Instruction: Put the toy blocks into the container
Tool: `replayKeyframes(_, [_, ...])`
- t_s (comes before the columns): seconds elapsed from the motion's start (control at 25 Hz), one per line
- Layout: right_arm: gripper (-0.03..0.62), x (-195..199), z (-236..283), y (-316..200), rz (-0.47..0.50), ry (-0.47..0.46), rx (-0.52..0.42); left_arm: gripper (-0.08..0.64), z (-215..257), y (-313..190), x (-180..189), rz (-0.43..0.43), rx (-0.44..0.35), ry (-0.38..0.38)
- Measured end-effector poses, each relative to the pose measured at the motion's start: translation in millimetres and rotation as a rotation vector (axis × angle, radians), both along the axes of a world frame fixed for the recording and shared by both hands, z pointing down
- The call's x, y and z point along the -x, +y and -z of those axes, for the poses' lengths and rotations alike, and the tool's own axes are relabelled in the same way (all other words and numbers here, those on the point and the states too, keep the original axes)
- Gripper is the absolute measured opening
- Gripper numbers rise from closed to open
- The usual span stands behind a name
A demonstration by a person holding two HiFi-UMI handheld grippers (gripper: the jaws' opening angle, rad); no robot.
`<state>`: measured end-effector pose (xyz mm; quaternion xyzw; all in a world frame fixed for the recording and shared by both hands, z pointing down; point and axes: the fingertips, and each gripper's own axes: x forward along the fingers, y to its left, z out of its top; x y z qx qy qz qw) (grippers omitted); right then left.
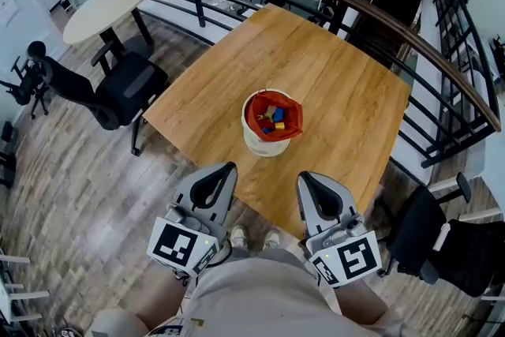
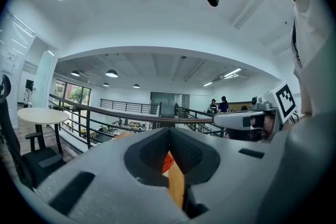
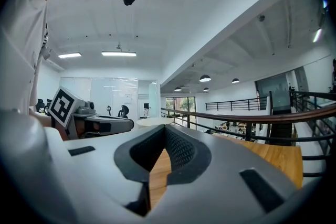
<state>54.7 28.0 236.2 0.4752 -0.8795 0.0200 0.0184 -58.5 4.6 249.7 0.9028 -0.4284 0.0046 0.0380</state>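
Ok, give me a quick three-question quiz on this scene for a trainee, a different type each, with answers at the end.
1. True or false: the toy blocks lie scattered across the wooden table.
2. Where does the red-lined container stand? A) on the wooden table B) on the floor C) on an office chair
3. What do the left gripper and the right gripper hold?

Key
1. False: the blocks sit inside the container.
2. A
3. Nothing: both are shut and empty, near the person's body, short of the table.
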Motion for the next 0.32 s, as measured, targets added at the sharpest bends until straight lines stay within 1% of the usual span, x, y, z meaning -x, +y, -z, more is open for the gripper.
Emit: replayKeyframes(0.32, [0.021,-1.8,1.1,7.6,0.007,0.006,-0.001,0.012,0.0,9.3,-2.2,0.004,0.002,-0.003])
